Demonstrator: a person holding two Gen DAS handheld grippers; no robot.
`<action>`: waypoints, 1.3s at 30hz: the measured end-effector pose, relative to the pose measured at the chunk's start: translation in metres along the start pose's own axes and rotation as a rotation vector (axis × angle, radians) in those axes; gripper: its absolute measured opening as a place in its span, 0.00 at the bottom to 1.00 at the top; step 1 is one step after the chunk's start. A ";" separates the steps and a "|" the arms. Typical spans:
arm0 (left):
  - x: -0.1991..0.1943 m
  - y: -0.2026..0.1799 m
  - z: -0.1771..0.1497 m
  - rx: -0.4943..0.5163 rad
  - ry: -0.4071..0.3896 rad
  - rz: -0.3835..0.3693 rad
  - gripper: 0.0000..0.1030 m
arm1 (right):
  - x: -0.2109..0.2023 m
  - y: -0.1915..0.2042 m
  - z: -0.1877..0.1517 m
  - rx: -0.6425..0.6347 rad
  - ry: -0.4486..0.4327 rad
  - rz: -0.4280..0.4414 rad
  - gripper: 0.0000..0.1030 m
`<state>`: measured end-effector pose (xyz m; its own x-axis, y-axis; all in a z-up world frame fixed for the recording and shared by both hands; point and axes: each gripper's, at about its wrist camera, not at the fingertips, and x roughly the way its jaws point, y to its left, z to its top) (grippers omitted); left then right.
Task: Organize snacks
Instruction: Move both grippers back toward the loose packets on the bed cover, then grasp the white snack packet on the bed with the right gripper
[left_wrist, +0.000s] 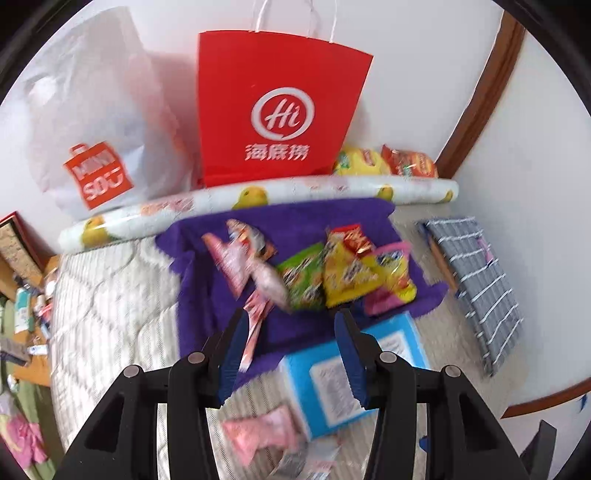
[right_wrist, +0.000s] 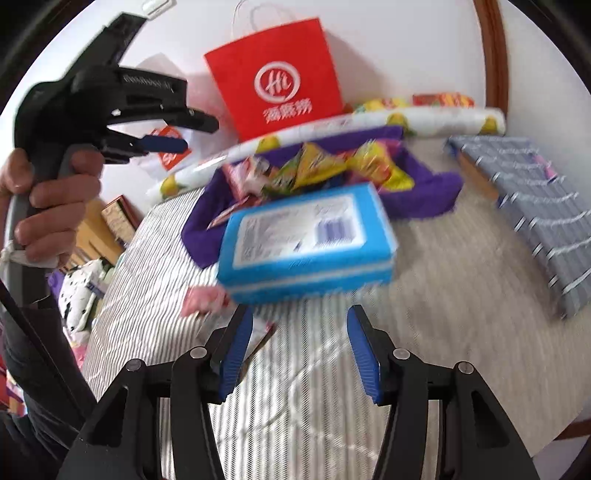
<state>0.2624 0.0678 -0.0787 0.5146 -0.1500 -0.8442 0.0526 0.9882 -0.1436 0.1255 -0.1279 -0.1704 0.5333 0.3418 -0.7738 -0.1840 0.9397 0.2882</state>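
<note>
Several snack packets lie heaped on a purple cloth (left_wrist: 207, 302) on the bed: a yellow one (left_wrist: 347, 273), a green one (left_wrist: 303, 277) and pink ones (left_wrist: 236, 258). My left gripper (left_wrist: 291, 317) hovers open over the cloth's near edge, and a red-and-white wrapper (left_wrist: 255, 328) lies beside its left finger. A blue box (left_wrist: 351, 373) rests just right of it. In the right wrist view the blue box (right_wrist: 306, 240) sits just beyond my open right gripper (right_wrist: 300, 312), which has nothing between its pads. A hand holds the left gripper (right_wrist: 166, 144) up at the left.
A red paper bag (left_wrist: 273, 107) and a white plastic bag (left_wrist: 96, 122) stand against the wall behind a rolled duck-print mat (left_wrist: 258, 197). Yellow and orange packets (left_wrist: 384, 162) lie behind the roll. A grey striped pad (left_wrist: 476, 280) lies right. A loose pink packet (left_wrist: 258, 435) sits near.
</note>
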 end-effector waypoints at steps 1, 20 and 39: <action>-0.003 0.002 -0.006 0.001 0.001 0.010 0.45 | 0.004 0.002 -0.005 -0.002 0.009 0.009 0.52; -0.014 0.066 -0.094 -0.090 0.031 0.069 0.45 | 0.055 0.042 -0.049 -0.002 0.101 0.064 0.53; -0.021 0.105 -0.107 -0.134 -0.001 0.068 0.45 | 0.089 0.094 -0.030 0.040 0.055 -0.131 0.71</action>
<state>0.1657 0.1718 -0.1308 0.5139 -0.0824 -0.8539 -0.0974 0.9833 -0.1535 0.1312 -0.0085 -0.2290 0.5046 0.2176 -0.8355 -0.0820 0.9754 0.2046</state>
